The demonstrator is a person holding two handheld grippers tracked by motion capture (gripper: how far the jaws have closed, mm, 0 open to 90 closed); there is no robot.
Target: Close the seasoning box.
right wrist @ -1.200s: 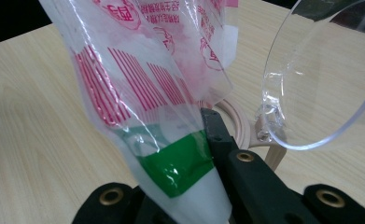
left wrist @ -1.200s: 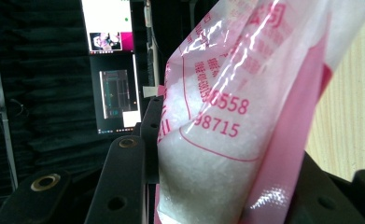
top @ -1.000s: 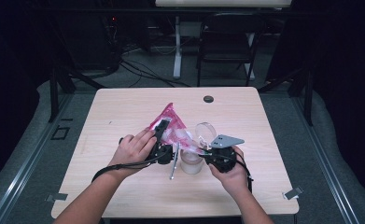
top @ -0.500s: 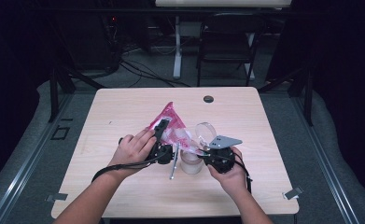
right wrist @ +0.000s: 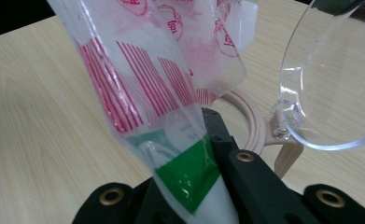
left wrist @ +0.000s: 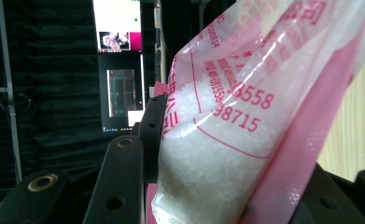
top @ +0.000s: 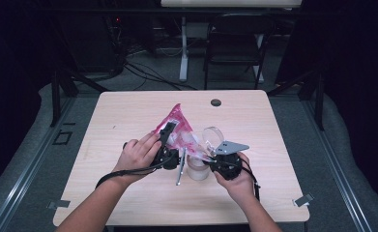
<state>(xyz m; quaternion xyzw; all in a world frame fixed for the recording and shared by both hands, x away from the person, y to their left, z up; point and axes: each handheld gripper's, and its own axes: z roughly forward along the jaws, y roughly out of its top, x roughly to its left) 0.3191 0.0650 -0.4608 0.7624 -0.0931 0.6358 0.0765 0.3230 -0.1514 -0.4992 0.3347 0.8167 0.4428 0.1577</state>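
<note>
A pink and clear plastic bag (top: 178,124) of white granules is held up over the middle of the table. My left gripper (top: 169,132) is shut on its filled part; in the left gripper view the bag (left wrist: 227,140) bulges between the jaws of that gripper (left wrist: 236,177). My right gripper (top: 207,157) is shut on the bag's thin edge. In the right gripper view the jaws of this gripper (right wrist: 200,154) pinch a green-striped corner of the bag (right wrist: 147,84). Below stands a clear jar (top: 197,170) with its hinged lid (top: 212,135) swung up; its rim (right wrist: 251,122) and lid (right wrist: 329,79) are just right of the jaws.
A thin grey utensil (top: 179,172) lies on the wooden table (top: 128,111) between the two hands. A small black disc (top: 216,102) sits near the far edge. A dark chair (top: 235,43) and stands are behind the table.
</note>
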